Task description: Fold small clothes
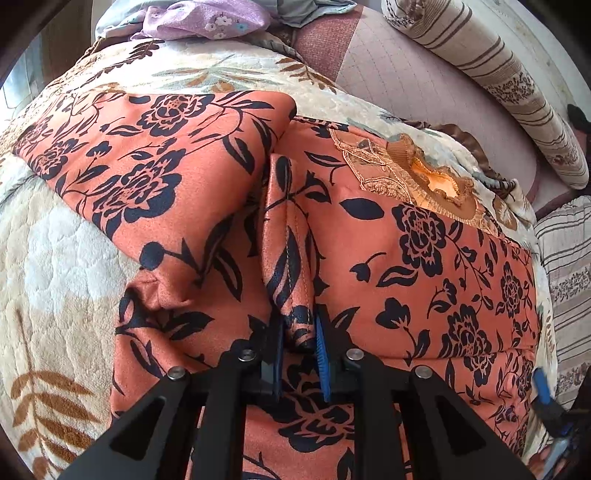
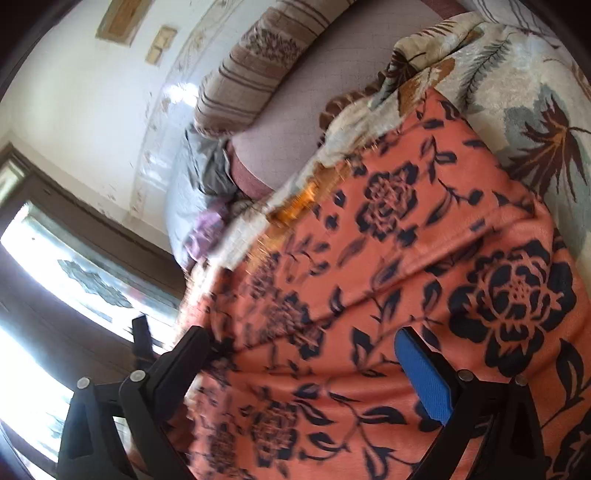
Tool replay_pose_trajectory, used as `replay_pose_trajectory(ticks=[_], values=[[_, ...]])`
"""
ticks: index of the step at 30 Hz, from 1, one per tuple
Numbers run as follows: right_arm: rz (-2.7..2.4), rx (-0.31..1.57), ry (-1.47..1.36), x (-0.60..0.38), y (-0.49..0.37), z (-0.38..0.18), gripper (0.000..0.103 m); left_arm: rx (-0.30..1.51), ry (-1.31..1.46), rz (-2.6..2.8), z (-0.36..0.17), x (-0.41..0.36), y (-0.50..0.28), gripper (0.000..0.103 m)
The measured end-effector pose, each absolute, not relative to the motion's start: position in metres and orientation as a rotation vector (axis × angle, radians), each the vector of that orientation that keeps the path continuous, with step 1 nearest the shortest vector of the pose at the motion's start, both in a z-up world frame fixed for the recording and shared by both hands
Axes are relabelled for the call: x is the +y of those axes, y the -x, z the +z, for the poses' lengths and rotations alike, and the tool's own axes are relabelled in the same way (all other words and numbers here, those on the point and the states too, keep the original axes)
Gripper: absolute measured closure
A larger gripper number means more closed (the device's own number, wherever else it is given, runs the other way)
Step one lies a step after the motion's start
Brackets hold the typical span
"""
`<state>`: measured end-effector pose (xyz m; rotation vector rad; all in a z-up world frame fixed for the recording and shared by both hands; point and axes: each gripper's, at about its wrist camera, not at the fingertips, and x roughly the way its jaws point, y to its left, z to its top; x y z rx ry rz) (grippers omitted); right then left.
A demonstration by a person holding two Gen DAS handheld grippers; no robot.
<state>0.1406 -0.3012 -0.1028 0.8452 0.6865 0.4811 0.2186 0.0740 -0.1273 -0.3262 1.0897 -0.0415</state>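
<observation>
Garment: orange floral garment (image 1: 424,258) on cream blanket (image 1: 66,266).
Left gripper (image 1: 299,332): clamped on garment fold, 6 o'clock.
Right gripper (image 2: 314,354): jaws apart over the garment.

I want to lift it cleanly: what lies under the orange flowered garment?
The orange flowered garment lies on a cream leaf-patterned blanket, which shows all round it. Whatever sits directly beneath the cloth is covered.

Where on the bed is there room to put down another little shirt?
Free: the cream blanket left of the orange flowered garment, and the pink sheet between blanket and striped bolster. Crowded: the middle, where the left claw pinches a fold, and the clothes pile at the far edge.
</observation>
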Motion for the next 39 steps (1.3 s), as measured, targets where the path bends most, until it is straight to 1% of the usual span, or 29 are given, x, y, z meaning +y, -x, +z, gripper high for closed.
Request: replay_pose_trajectory(ticks=[2, 4, 5, 7, 8, 9, 10, 13, 15, 19, 21, 22, 25, 26, 28, 30, 31, 33, 36, 38, 39], values=[[0.486, 0.623, -0.805, -0.312, -0.159, -0.077, 0.001, 1.084, 0.326, -0.046, -0.128, 0.073, -0.217, 0.085], [0.468, 0.648, -0.796, -0.326, -0.194, -0.077, 0.001, 1.08, 0.33, -0.047, -0.129, 0.072, -0.214, 0.085], [0.425, 0.692, -0.819, -0.336, -0.213, -0.089, 0.001, 1.079, 0.338, -0.049, -0.129, 0.073, -0.213, 0.085], [0.308, 0.842, -0.926, -0.365, -0.244, -0.134, 0.001, 1.077, 0.356, -0.057, -0.131, 0.075, -0.211, 0.085], [0.241, 0.905, -1.0, -0.381, -0.25, -0.158, 0.003, 1.075, 0.364, -0.063, -0.132, 0.076, -0.211, 0.085], [0.251, 0.874, -1.092, -0.393, -0.247, -0.167, 0.012, 1.075, 0.367, -0.068, -0.132, 0.077, -0.21, 0.085], [0.27, 0.84, -1.134, -0.399, -0.243, -0.163, 0.012, 1.071, 0.369, -0.074, -0.133, 0.078, -0.21, 0.085], [0.314, 0.803, -1.081, -0.394, -0.248, -0.137, 0.01, 1.063, 0.372, -0.084, -0.134, 0.08, -0.208, 0.085], [0.356, 0.824, -1.055, -0.388, -0.271, -0.131, 0.01, 1.059, 0.367, -0.086, -0.133, 0.08, -0.206, 0.085], [0.239, 0.881, -1.025, -0.399, -0.317, -0.154, 0.011, 1.061, 0.39, -0.093, -0.133, 0.082, -0.207, 0.085], [0.189, 0.811, -1.119, -0.412, -0.315, -0.161, 0.011, 1.066, 0.39, -0.097, -0.133, 0.083, -0.208, 0.085], [0.183, 0.814, -1.106, -0.409, -0.312, -0.155, 0.011, 1.068, 0.386, -0.099, -0.133, 0.083, -0.209, 0.085], [0.25, 0.813, -0.927, -0.38, -0.292, -0.124, 0.011, 1.062, 0.367, -0.119, -0.131, 0.082, -0.209, 0.085], [0.283, 0.813, -0.87, -0.367, -0.278, -0.115, 0.011, 1.055, 0.364, -0.13, -0.129, 0.081, -0.208, 0.083], [0.331, 0.814, -0.755, -0.337, -0.243, -0.103, 0.01, 1.053, 0.366, -0.157, -0.123, 0.081, -0.205, 0.074], [0.374, 0.792, -0.665, -0.312, -0.2, -0.1, 0.01, 1.037, 0.404, -0.165, -0.11, 0.089, -0.196, 0.06], [0.385, 0.775, -0.625, -0.299, -0.184, -0.1, 0.01, 1.009, 0.435, -0.18, -0.1, 0.096, -0.19, 0.056], [0.403, 0.752, -0.554, -0.277, -0.157, -0.106, 0.01, 0.934, 0.506, -0.203, -0.08, 0.119, -0.179, 0.044], [0.408, 0.756, -0.482, -0.255, -0.134, -0.127, 0.01, 0.84, 0.644, -0.139, -0.059, 0.177, -0.172, 0.035], [0.385, 0.822, -0.473, -0.249, -0.134, -0.149, 0.01, 0.799, 0.769, -0.075, -0.057, 0.226, -0.176, 0.035], [0.388, 0.81, -0.48, -0.25, -0.134, -0.149, 0.01, 0.788, 0.826, -0.037, -0.06, 0.25, -0.181, 0.035]])
